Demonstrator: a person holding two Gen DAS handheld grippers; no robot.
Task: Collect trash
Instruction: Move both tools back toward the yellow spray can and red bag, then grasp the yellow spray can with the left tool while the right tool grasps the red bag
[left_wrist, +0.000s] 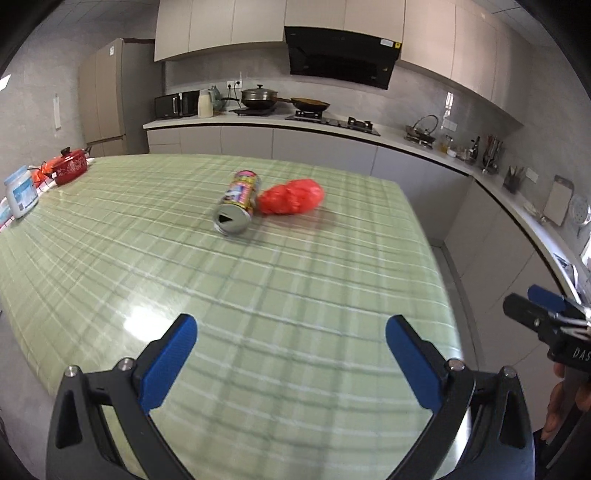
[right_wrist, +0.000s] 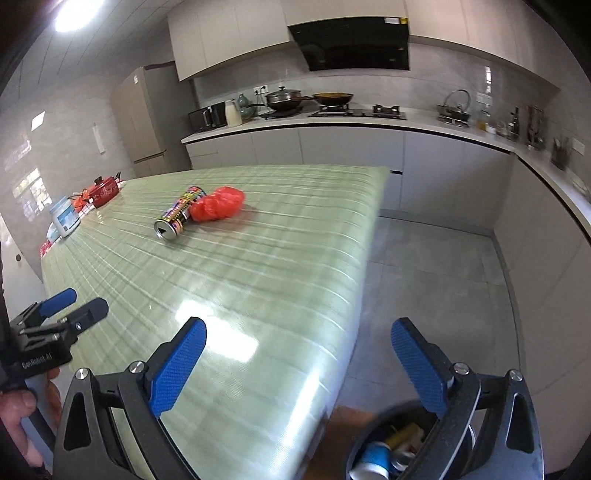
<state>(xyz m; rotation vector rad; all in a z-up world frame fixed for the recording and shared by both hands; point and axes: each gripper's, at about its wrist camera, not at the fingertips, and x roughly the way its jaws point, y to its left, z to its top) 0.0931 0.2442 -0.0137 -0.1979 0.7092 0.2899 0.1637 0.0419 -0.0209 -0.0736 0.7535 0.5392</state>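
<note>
A colourful drink can (left_wrist: 238, 202) lies on its side on the green checked table (left_wrist: 258, 295), its silver end toward me. A crumpled red plastic bag (left_wrist: 291, 196) lies touching its right side. Both also show in the right wrist view: can (right_wrist: 179, 213), bag (right_wrist: 218, 203). My left gripper (left_wrist: 291, 332) is open and empty, above the near part of the table, well short of the can. My right gripper (right_wrist: 299, 338) is open and empty over the table's near right edge. A black trash bin (right_wrist: 391, 450) with cups and scraps stands on the floor below it.
A red pot (left_wrist: 68, 168) and a white jar (left_wrist: 21, 195) stand at the table's left edge. Kitchen counters with a stove, pans and a kettle run along the back and right walls. Grey tiled floor (right_wrist: 436, 280) lies right of the table.
</note>
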